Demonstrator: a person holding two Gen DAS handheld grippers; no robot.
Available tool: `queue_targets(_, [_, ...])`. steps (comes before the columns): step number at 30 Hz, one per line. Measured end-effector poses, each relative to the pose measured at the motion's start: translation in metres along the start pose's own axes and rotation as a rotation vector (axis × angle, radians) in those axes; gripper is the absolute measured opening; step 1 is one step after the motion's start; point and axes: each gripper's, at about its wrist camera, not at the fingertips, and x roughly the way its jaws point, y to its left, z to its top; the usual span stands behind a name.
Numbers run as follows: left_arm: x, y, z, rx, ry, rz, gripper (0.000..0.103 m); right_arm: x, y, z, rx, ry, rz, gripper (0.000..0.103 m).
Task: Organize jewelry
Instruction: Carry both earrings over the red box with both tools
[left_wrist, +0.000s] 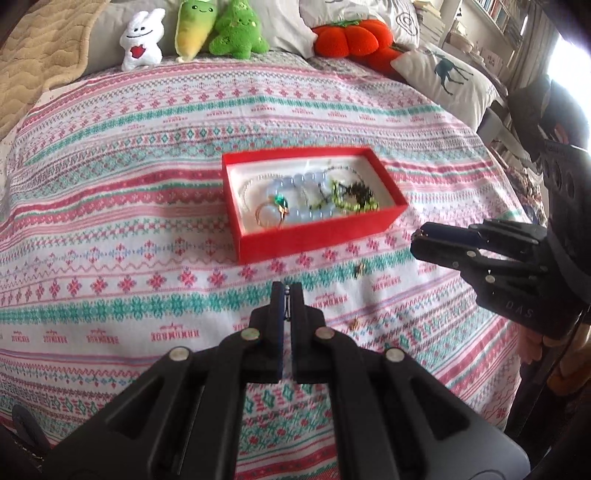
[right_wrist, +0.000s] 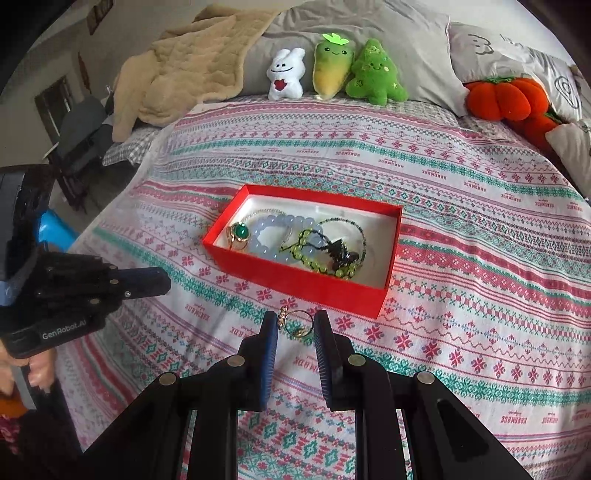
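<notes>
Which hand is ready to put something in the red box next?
Right. The right gripper pinches a ring, with the box just ahead of it. The left gripper is shut, holding nothing I can make out.

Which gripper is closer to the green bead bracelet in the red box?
Right. The right gripper, pinching a gold ring, is just before the red box wall beside the green bead bracelet. The left gripper is out past the box's other end.

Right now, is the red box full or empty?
Partly full: the red box holds a blue bead bracelet, a green-stone ring and green beads; white lining still shows.
</notes>
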Motion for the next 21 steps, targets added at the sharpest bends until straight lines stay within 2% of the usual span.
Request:
queue_targets(11, [0.026,-0.006,0.043,-0.068,-0.051,-0.052,0.003,0.021,-0.022,0.029,0.070,-0.018,-0.013,0.020])
queue_targets(21, [0.057,-0.002,0.063,-0.148,-0.057,-0.106,0.003,0.040,-0.043,0.043,0.116,-0.039,-0.012,0.020])
